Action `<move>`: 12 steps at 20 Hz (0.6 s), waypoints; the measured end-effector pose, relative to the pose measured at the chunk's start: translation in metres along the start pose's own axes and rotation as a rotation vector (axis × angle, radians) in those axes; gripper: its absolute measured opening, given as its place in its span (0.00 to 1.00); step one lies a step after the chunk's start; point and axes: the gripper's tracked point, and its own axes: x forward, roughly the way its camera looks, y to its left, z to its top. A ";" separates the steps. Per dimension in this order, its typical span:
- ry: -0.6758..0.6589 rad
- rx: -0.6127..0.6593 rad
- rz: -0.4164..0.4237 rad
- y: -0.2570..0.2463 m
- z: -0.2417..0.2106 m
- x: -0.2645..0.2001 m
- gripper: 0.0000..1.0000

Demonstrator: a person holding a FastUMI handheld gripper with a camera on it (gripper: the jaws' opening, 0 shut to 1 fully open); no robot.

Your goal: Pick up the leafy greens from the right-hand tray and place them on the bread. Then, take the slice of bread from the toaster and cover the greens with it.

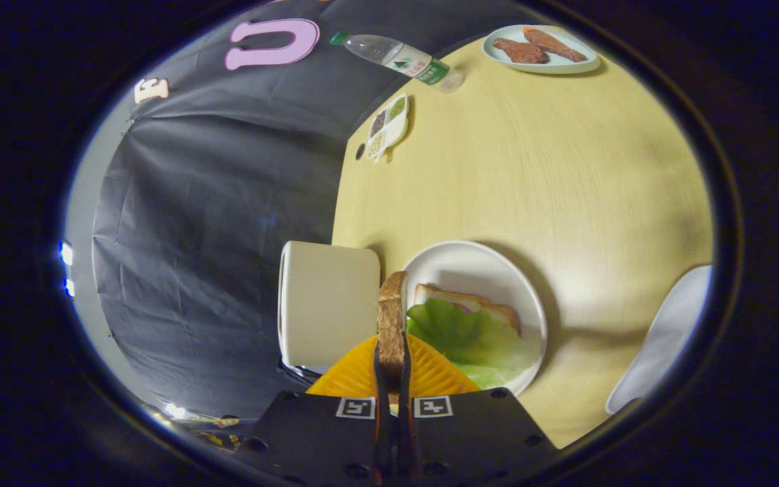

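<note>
1. Gripping a slice of bread (pixel 391 318) edge-on, my gripper (pixel 391 368) has both fingers pressed against its faces.
2. I see the held slice standing between the toaster (pixel 328 304) and the white plate (pixel 491 260).
3. I see the leafy greens (pixel 467 335) lying on the lower bread slice (pixel 477 301) on that plate.
4. Well beyond, I spot a water bottle (pixel 399 57), a small condiment dish (pixel 387 126) and a plate of meat (pixel 539 49) on the yellow table (pixel 531 169).

your gripper (pixel 391 365) pinches a bread slice (pixel 391 318) edge-on between both fingers, beside the toaster (pixel 328 304) and above the plate (pixel 470 264), where greens (pixel 470 335) lie on bread (pixel 470 301).
</note>
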 end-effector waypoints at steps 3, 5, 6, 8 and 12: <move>0.019 0.006 -0.073 -0.018 -0.001 0.011 0.07; 0.030 -0.010 -0.137 -0.032 -0.004 0.015 0.07; 0.032 -0.022 -0.171 -0.040 -0.005 0.015 0.07; 0.014 -0.046 -0.231 -0.051 -0.004 0.017 0.07; -0.045 -0.123 -0.316 -0.051 0.000 0.017 0.07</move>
